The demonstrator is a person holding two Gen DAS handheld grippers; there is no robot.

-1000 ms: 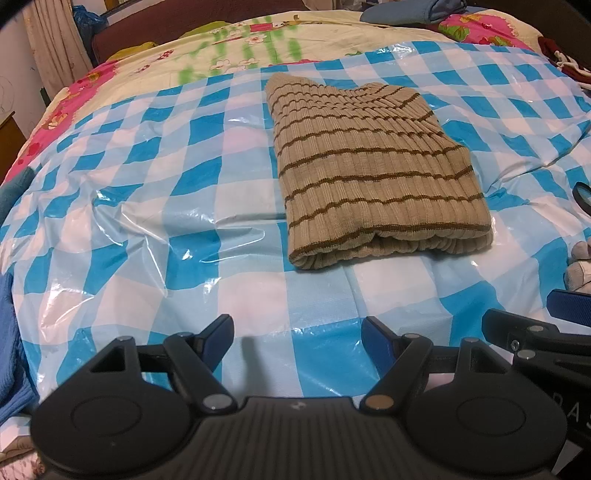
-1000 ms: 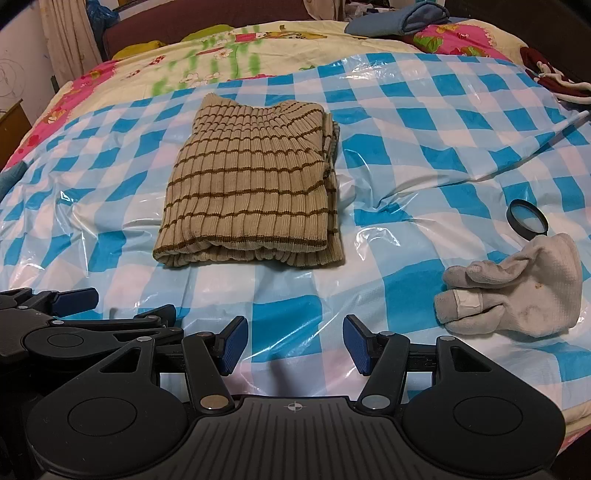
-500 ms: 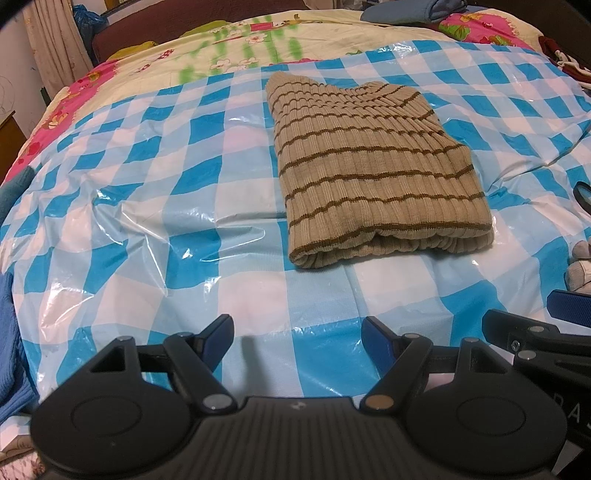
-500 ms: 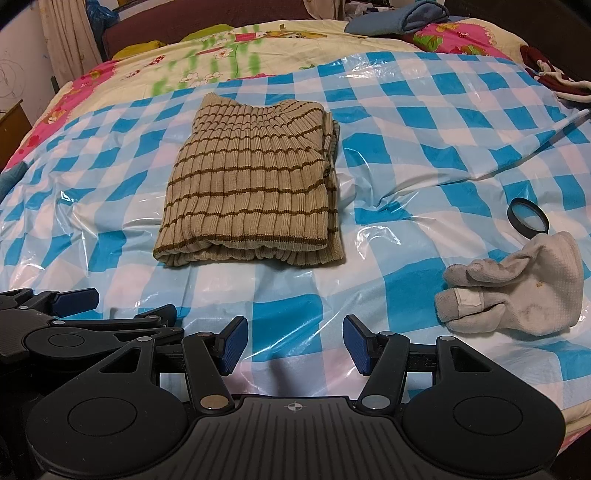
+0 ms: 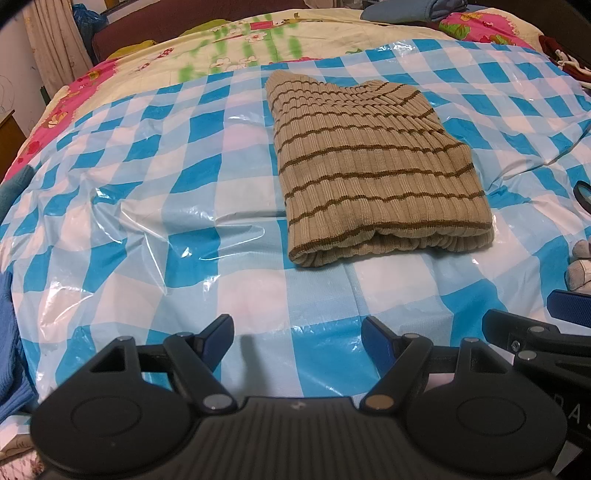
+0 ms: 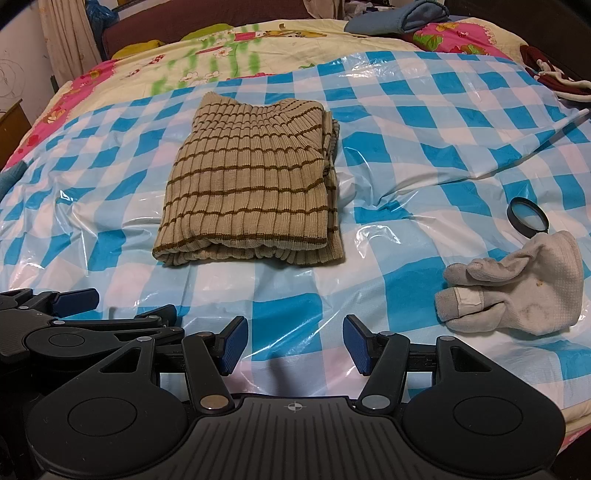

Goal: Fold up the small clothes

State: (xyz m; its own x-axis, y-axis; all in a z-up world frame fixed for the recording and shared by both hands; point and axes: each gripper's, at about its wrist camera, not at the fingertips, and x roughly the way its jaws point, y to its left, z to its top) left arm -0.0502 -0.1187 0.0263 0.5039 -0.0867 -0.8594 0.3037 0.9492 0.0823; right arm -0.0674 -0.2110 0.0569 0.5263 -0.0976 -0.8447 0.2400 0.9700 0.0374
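A beige ribbed garment with thin brown stripes lies folded into a neat rectangle on the blue-and-white checked plastic sheet; it also shows in the right wrist view. My left gripper is open and empty, low over the sheet near its front edge, well short of the garment. My right gripper is open and empty beside it, also short of the garment. Each gripper shows at the edge of the other's view.
A grey-white glove lies on the sheet at the right, with a small black-rimmed magnifying lens just behind it. A floral bedspread and a blue cloth bundle lie beyond the sheet. Blue fabric sits at the left edge.
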